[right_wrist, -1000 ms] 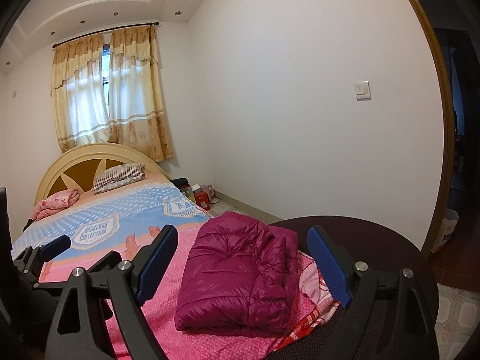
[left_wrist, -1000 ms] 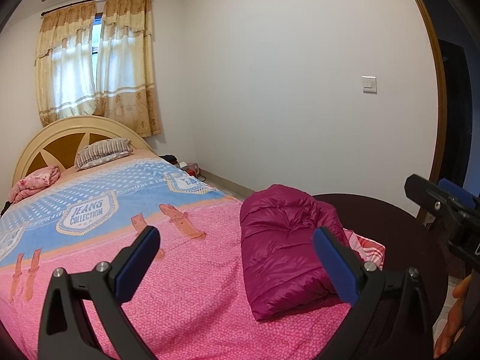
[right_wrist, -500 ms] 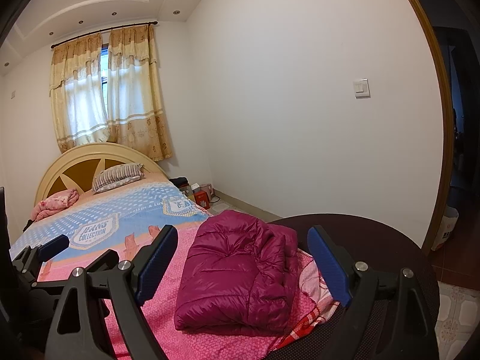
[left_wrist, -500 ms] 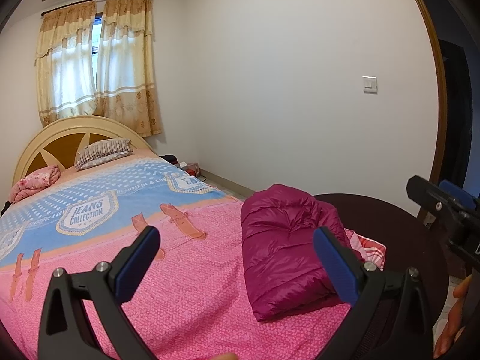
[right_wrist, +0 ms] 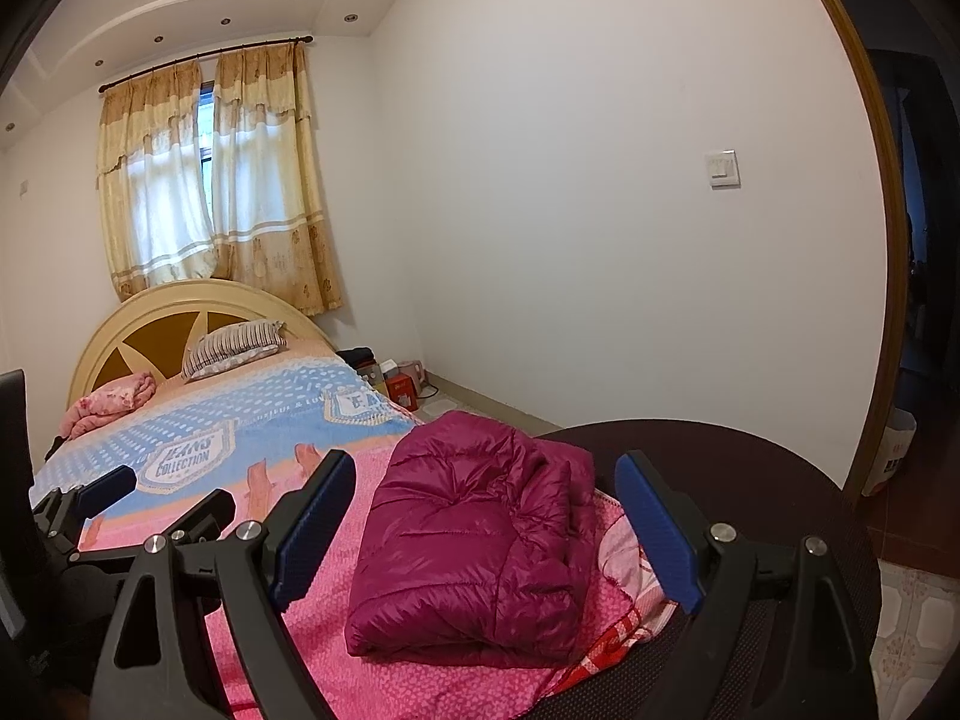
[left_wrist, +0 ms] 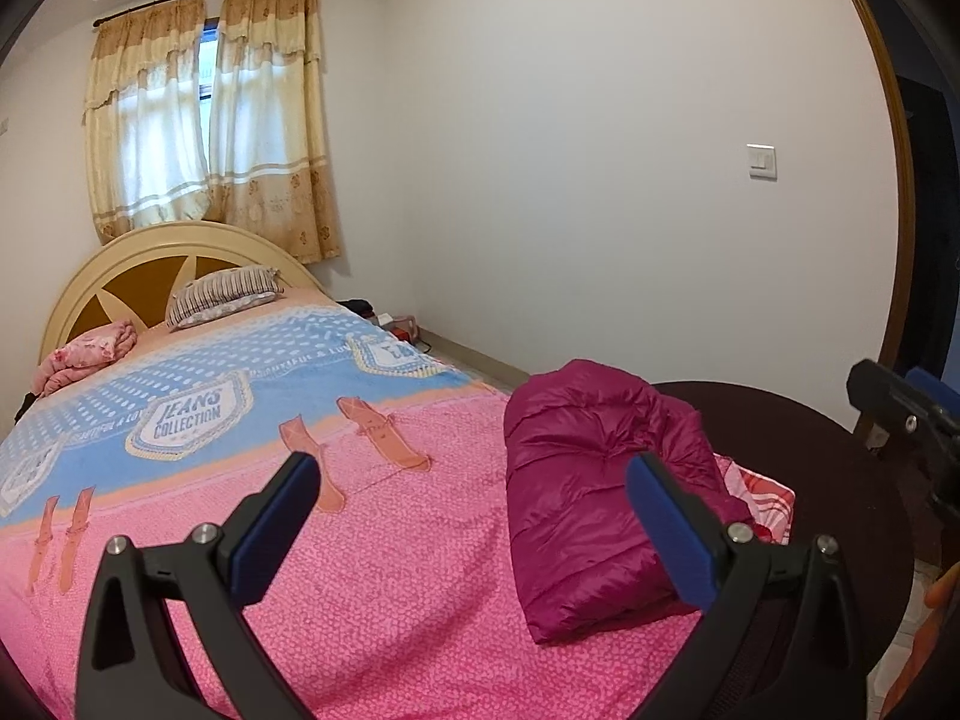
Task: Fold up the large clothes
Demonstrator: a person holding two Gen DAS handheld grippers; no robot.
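Note:
A magenta puffer jacket point(left_wrist: 591, 492) lies folded into a thick bundle on the pink and blue bedspread point(left_wrist: 240, 432) near the bed's foot corner; it also shows in the right wrist view point(right_wrist: 480, 534). My left gripper point(left_wrist: 474, 516) is open and empty, held above the bed with the jacket just behind its right finger. My right gripper point(right_wrist: 486, 516) is open and empty, with the jacket seen between its fingers, farther off. The left gripper point(right_wrist: 102, 489) shows at the left of the right wrist view.
A dark round footboard point(right_wrist: 750, 468) curves behind the jacket. A striped pillow point(left_wrist: 222, 294) and a pink bundle point(left_wrist: 87, 354) lie by the headboard. Small items point(right_wrist: 399, 384) sit on the floor by the white wall. A doorway point(right_wrist: 918, 300) is at right.

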